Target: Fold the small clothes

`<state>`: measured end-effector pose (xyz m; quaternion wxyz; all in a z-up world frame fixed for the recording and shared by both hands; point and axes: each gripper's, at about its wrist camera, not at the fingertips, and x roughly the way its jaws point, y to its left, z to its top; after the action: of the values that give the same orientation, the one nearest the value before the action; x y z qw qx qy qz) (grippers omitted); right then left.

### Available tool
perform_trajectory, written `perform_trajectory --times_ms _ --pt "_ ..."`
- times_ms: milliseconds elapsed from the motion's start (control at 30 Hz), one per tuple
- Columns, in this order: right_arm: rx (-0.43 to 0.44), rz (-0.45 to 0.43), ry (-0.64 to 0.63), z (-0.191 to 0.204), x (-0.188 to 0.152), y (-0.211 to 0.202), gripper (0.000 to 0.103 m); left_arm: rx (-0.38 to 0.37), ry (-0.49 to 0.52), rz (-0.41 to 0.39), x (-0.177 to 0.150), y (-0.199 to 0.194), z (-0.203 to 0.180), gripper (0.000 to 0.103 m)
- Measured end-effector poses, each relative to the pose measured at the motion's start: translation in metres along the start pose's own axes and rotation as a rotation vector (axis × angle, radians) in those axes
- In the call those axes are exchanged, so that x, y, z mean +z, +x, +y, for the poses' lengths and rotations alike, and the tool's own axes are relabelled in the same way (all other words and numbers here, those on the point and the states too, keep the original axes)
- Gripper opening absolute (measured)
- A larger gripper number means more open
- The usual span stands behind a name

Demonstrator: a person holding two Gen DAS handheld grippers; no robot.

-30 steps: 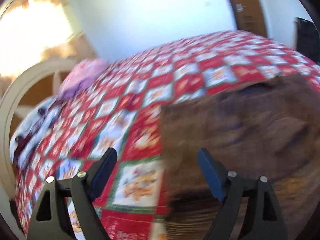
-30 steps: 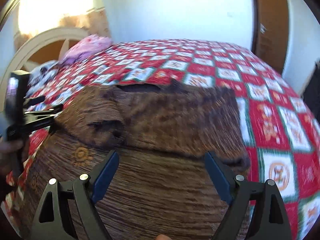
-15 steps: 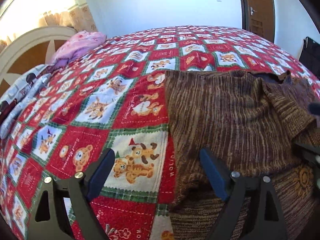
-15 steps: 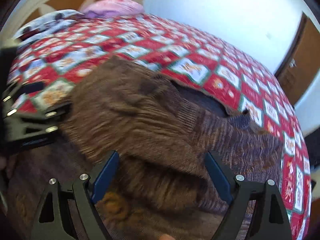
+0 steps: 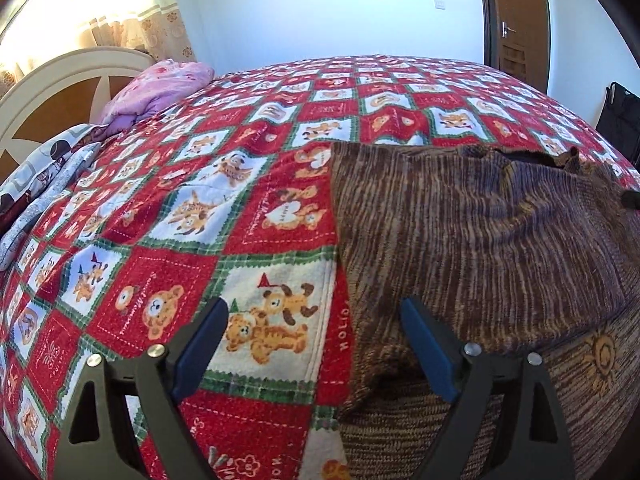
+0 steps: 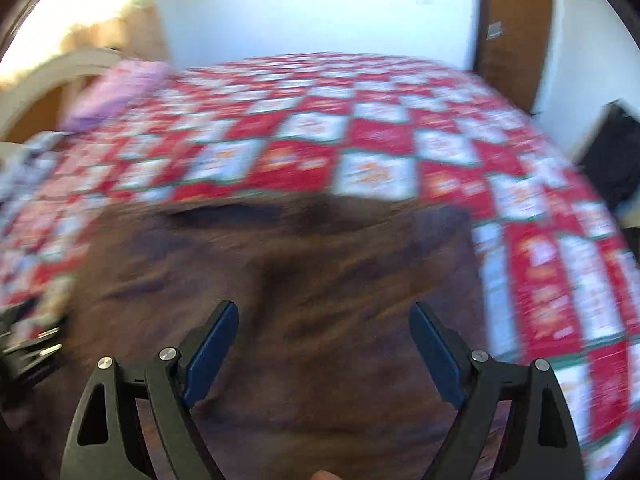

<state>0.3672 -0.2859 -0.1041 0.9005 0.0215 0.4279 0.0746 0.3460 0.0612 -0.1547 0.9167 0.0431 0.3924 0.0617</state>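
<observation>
brown striped knit sweater [image 5: 472, 240] lies flat on the red teddy-bear blanket [image 5: 192, 216], its left edge running between the left claw [image 5: 314, 326] fingers, likely lined up for a side fold. left claw released, nothing gripped. right claw [image 6: 324, 328] also spread and empty over mid-sweater; that view is motion-blurred, so contact can't be judged.
</observation>
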Motion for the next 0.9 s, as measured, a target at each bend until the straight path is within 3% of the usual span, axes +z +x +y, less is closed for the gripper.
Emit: perform_trajectory --times_ms 100,200,300,367,433,600,700,733,767,800,833,867,900 --pt "0.092 0.047 0.0 0.021 -0.014 0.003 0.087 0.005 -0.007 -0.003 0.0 -0.001 0.001 0.097" --pt "0.147 0.093 0.004 0.034 -0.025 0.009 0.071 -0.003 -0.008 -0.005 -0.001 -0.001 0.002 0.098" --pt "0.158 0.113 -0.005 0.04 -0.034 0.011 0.052 -0.024 -0.022 -0.008 -0.001 -0.002 0.006 0.098" --pt "0.163 0.11 -0.039 0.045 -0.035 0.01 0.025 -0.036 -0.032 -0.009 -0.002 -0.002 0.008 0.098" --pt "0.148 0.088 -0.071 0.047 -0.033 0.006 0.006 -0.039 -0.036 -0.007 -0.001 -0.002 0.008 0.101" --pt "0.122 0.03 -0.096 0.041 -0.02 -0.01 0.002 -0.05 -0.026 -0.011 -0.002 -0.003 0.007 0.103" --pt "0.098 0.049 -0.102 0.036 -0.019 -0.005 0.003 -0.058 -0.032 0.0 -0.002 -0.001 0.008 0.103" --pt "0.101 0.053 -0.09 0.033 -0.019 -0.001 0.003 -0.059 -0.034 0.001 -0.002 -0.001 0.008 0.103" --pt "0.096 0.048 -0.068 0.029 -0.018 0.0 0.013 -0.059 -0.034 0.0 -0.002 -0.001 0.008 0.103" --pt "0.091 0.039 -0.026 0.023 -0.017 0.001 0.029 -0.059 -0.033 0.0 -0.002 -0.001 0.008 0.103" --pt "0.1 0.047 -0.003 0.02 -0.017 0.002 0.081 -0.058 -0.034 -0.002 -0.002 -0.001 0.008 0.103" --pt "0.141 0.067 0.018 0.018 -0.017 0.004 0.094 -0.059 -0.035 -0.003 -0.002 -0.001 0.008 0.103" --pt "0.186 0.061 0.038 0.017 -0.017 0.004 0.094 -0.059 -0.035 -0.002 -0.002 -0.001 0.008 0.103"
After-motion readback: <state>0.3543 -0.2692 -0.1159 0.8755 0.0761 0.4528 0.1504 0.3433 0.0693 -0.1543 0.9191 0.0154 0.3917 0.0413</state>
